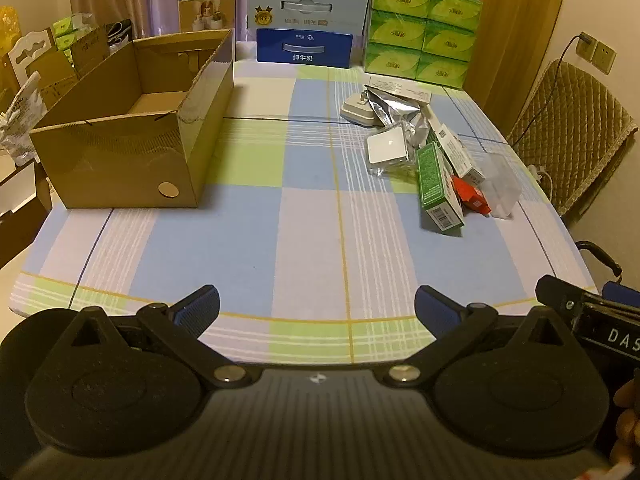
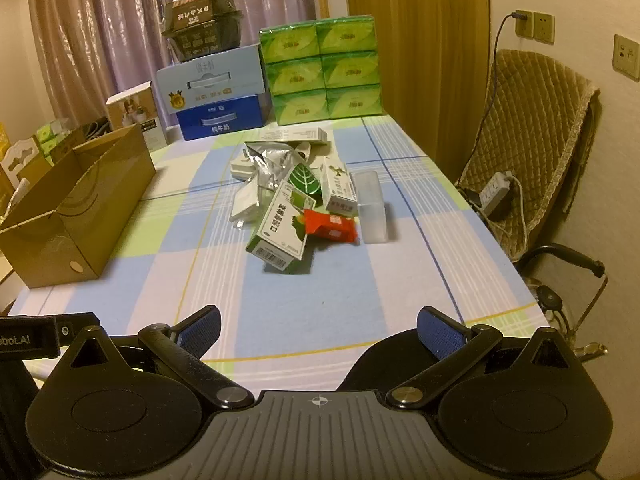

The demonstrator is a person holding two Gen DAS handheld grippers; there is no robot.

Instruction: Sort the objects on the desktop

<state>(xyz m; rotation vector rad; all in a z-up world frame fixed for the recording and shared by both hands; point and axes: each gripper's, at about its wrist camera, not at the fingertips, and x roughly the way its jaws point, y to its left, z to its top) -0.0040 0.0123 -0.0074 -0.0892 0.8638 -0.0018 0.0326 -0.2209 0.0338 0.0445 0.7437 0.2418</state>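
From the left wrist view, the left gripper (image 1: 317, 312) hangs over the near edge of the checked tablecloth (image 1: 256, 240) with its fingers wide apart and nothing between them. The cardboard box (image 1: 132, 128) stands open at the far left; what shows of its inside looks empty, though the near wall hides part of the floor. The pile of small things lies well to the right of the box: a green carton (image 1: 438, 192) nearest, a red packet (image 1: 472, 196) just beside it, a clear plastic case (image 1: 502, 184) beyond that, crumpled foil bags (image 1: 394, 110) and a white plug (image 1: 356, 110) at the far end.

From the right wrist view, the right gripper (image 2: 318, 330) also has its fingers spread and holds nothing. The green carton (image 2: 280, 228) leans tilted on the pile, one end raised, touching the red packet (image 2: 331, 226). The clear case (image 2: 370, 206) lies flat on the side of the pile away from the cardboard box (image 2: 76, 204). A second white-and-green carton (image 2: 338, 186) rests behind the red packet.

The cartons are probably light and fairly stiff, best taken across their narrow faces, where a hard squeeze would dent them. The foil bags (image 2: 268, 164) look soft and slippery, likely to crumple or slide. The clear case seems rigid but smooth, so a grip across its short width would suit it.
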